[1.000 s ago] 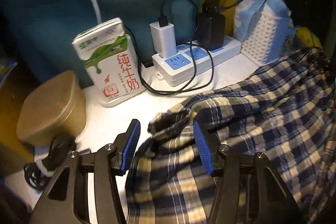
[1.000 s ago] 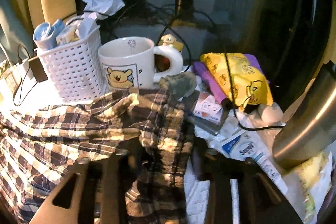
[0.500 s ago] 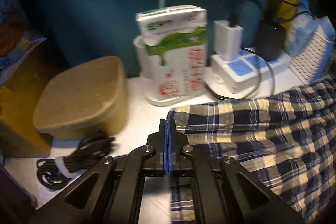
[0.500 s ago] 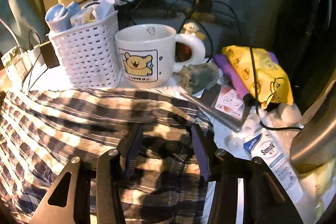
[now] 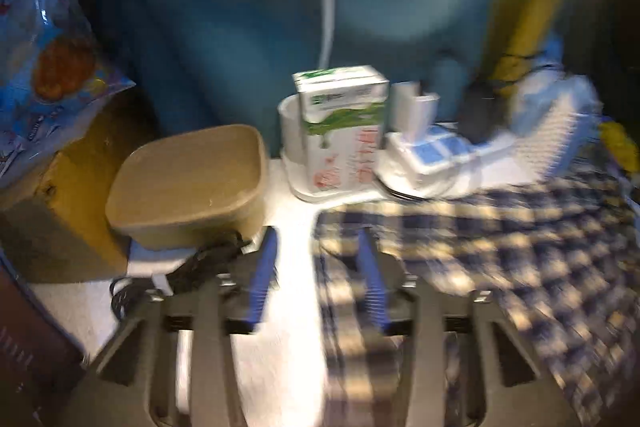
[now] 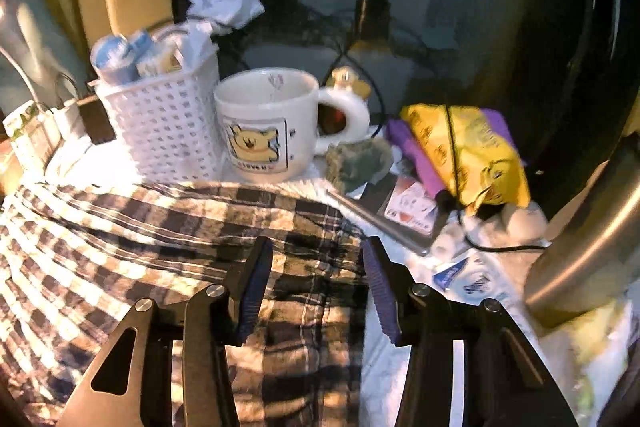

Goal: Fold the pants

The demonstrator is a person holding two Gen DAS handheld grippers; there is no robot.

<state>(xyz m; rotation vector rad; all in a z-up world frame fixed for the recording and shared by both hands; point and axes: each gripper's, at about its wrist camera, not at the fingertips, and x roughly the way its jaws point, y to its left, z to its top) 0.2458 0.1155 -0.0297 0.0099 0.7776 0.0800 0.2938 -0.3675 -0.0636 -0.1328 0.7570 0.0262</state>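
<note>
My left gripper (image 5: 316,279) and right gripper (image 6: 316,283) both have their fingers spread wide and hold nothing, and the soft, floppy pants (image 6: 160,227) lie flat on the table in front of the mug (image 6: 264,123), so I would pinch an edge.

I count one pair of plaid pants (image 6: 168,239), one mug (image 6: 264,123), one white basket (image 6: 168,131), one milk carton (image 5: 340,131), one tan lidded box (image 5: 188,187), one power strip (image 5: 436,155), two grippers, left gripper (image 5: 316,283), right gripper (image 6: 316,287)
</note>
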